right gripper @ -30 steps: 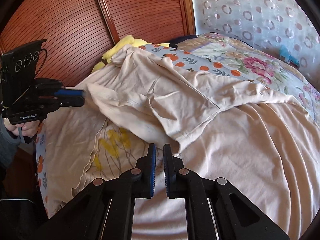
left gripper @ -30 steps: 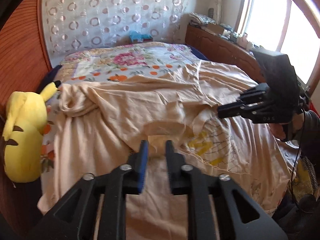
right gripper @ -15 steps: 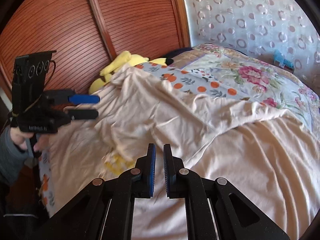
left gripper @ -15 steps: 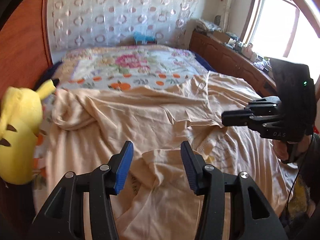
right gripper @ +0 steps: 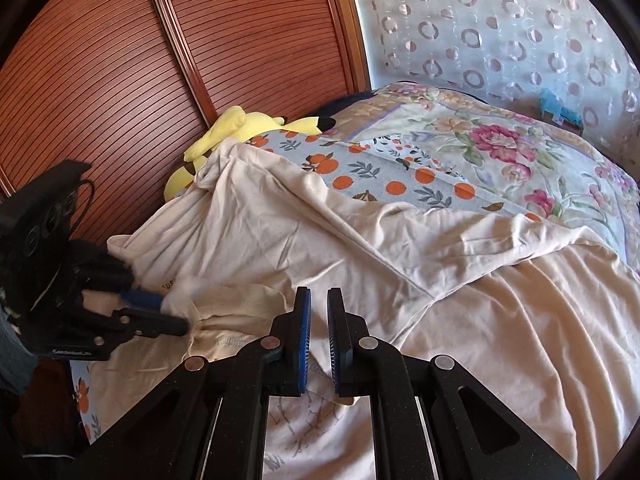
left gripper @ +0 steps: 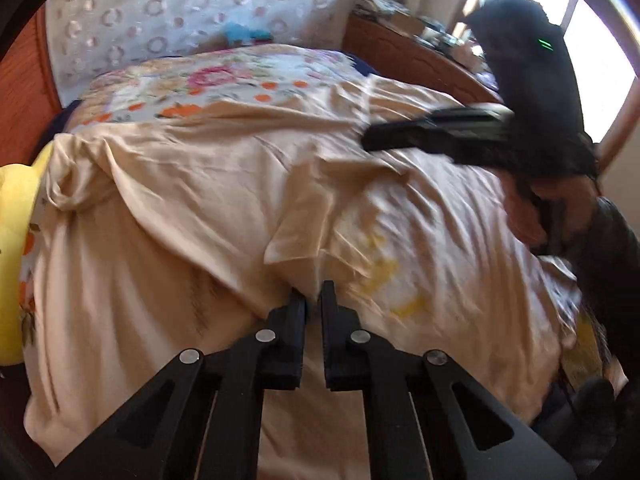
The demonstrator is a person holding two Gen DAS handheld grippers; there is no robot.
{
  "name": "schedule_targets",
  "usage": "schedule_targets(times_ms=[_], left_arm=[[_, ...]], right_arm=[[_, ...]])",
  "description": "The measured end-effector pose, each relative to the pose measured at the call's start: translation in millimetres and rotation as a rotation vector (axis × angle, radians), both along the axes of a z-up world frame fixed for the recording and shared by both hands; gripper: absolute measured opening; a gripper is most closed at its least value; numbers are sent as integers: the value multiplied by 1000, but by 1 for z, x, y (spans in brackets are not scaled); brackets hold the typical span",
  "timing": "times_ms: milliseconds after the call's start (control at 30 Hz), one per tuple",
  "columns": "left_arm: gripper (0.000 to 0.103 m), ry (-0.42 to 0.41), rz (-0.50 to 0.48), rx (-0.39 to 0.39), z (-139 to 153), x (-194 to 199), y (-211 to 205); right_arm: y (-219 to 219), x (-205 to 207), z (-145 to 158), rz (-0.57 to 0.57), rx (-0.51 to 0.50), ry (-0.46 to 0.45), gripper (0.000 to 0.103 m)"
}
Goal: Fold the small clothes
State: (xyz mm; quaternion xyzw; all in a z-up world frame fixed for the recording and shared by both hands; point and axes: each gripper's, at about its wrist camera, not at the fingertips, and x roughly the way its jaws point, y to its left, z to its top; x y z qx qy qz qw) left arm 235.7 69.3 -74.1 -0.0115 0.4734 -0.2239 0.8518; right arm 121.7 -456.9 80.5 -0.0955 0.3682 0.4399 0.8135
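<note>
Floral bedding covers the bed beneath a patterned curtain in the left wrist view, with a wooden sideboard along the right under a bright window. Spread across the near half of the bed lies the beige shirt, rumpled, a yellow print showing on its right part. My left gripper has its fingers drawn close together on a folded edge of that shirt; cloth sits between the tips. A yellow plush toy rests at the left edge of the bed. My right gripper appears blurred over the shirt's far right side; from here I cannot tell its state.

Ribbed wooden panelling fills the background of the right wrist view. The right gripper shows its blue-padded fingers nearly pressed together, a narrow gap between them, low over the beige shirt; nothing is seen gripped. At left, the left gripper pinches a bunched fold of the shirt. The plush toy lies against the panelling beyond the shirt.
</note>
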Motion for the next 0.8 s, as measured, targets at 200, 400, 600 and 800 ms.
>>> schedule_targets(times_ms=[200,400,600,800], left_arm=[[8,-51,19,23,18,-35,12],[26,-105,118,19,33,-37,49],[56,-147,212,36,44,-24,93],[78,-162,293,63,43,-5,140]], right_arm=[[0,-8,-3,28,-22,3,8],[4,-21,3,51,-4,8,9],[18,-65,13,63,36,-16,55],[47,-114,4,75,21,-29,59]])
